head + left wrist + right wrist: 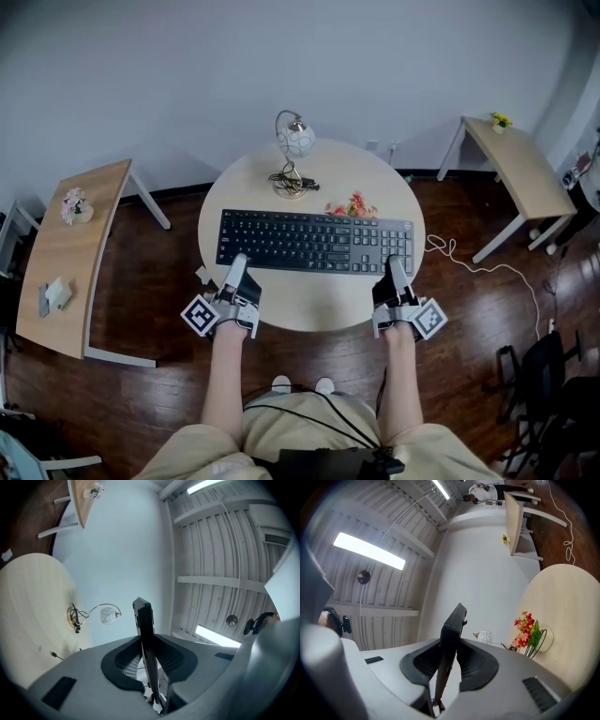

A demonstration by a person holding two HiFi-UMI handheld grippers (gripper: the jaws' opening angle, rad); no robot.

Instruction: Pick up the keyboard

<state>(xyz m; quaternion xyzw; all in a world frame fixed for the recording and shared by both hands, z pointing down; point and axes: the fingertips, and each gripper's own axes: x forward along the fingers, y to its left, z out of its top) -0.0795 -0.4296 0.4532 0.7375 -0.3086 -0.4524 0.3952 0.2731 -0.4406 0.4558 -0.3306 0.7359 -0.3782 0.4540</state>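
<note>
Both grippers are clamped on the keyboard, so the grab itself is done.

- left gripper: clenched on the keyboard's near edge at its left end. The left gripper view shows the black slab edge-on, pinched between the pads with no gap showing.
- keyboard: spans from one gripper to the other, keys up and roughly level left to right, over the middle of the round tabletop. Both gripper views look up past it at wall and ceiling with the tabletop off to one side. I read that as far edge tipped up and the board off the surface. The head view alone doesn't confirm that the far edge is clear.
- right gripper: clenched on the near edge at the right end, by the number pad. In the right gripper view the slab sits wedged between the pads.

On the far side of the tabletop, the lamp stands near centre. The flowers are just beyond the keyboard's far edge. A loose cable end lies on the tabletop; can't tell if it belongs to the keyboard.

Status: pick looks essentially complete and the grip is symmetric. What's left, if anything, is holding it steady and keeping the far edge off the flowers and lamp.
</note>
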